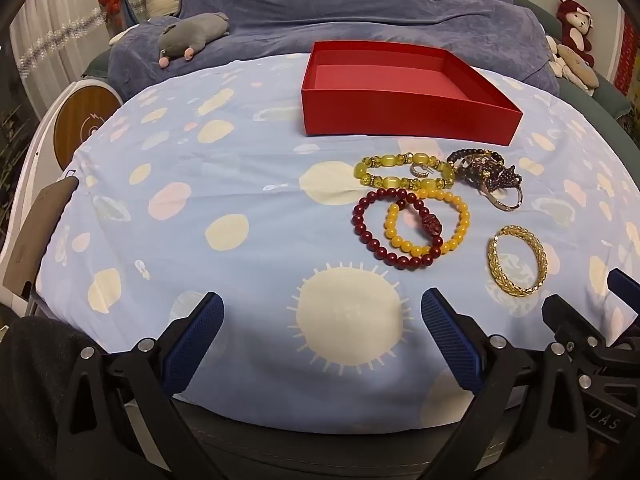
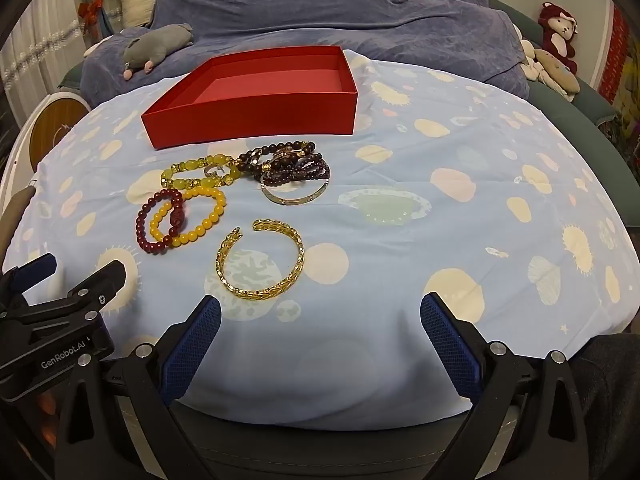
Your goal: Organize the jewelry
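Note:
A red open box [image 1: 408, 114] [image 2: 256, 120] stands empty on the pale blue patterned cloth [image 1: 240, 200] [image 2: 460, 208]. In front of it lies jewelry: a yellow-green bead bracelet [image 1: 404, 159] [image 2: 188, 166], a dark red bead bracelet [image 1: 368, 232] [image 2: 154, 208], an orange-yellow bead bracelet [image 1: 460, 224] [image 2: 200, 232], a tangle of dark bead bracelets with a metal bangle [image 1: 486, 172] [image 2: 292, 166], and a gold chain bangle [image 1: 516, 288] [image 2: 260, 292]. My left gripper [image 1: 322, 336] [image 2: 72, 272] hangs open near the cloth's front edge, nothing between its fingers. My right gripper [image 2: 320, 336] is open too, just short of the gold bangle.
A blue-grey blanket [image 1: 360, 0] lies behind the box with a grey plush mouse [image 1: 188, 36] on it. A red plush toy [image 1: 574, 28] sits at the far right. A round wooden-topped stand [image 1: 80, 120] is at the left edge.

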Demonstrator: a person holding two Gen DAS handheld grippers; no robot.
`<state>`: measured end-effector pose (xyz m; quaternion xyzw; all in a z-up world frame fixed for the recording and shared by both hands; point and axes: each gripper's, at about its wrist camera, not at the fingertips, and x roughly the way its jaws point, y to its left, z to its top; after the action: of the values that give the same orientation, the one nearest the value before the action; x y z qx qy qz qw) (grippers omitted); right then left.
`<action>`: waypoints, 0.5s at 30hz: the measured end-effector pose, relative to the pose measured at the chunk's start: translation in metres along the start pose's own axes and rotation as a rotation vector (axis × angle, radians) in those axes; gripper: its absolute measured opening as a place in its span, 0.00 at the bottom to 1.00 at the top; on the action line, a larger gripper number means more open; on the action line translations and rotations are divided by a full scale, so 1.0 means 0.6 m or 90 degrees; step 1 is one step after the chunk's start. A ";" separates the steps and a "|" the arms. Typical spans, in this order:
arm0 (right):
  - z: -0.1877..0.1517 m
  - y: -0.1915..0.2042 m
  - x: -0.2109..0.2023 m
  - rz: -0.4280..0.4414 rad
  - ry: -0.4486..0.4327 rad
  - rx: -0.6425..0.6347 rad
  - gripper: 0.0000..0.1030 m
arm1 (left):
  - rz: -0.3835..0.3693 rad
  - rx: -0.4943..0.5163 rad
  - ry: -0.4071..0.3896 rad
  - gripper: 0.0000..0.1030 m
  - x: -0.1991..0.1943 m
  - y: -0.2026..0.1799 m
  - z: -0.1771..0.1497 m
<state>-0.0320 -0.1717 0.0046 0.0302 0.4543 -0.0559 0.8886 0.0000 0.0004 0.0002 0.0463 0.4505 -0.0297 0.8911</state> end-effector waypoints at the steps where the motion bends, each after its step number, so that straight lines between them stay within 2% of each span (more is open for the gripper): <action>1: 0.000 0.000 0.000 0.000 0.000 0.000 0.93 | 0.000 0.001 0.000 0.92 0.000 0.000 0.000; 15: 0.000 0.001 0.000 -0.004 -0.001 -0.003 0.93 | 0.002 0.002 -0.001 0.92 0.000 0.000 0.000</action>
<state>-0.0322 -0.1712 0.0046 0.0270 0.4540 -0.0574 0.8887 0.0003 0.0003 0.0001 0.0483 0.4499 -0.0290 0.8913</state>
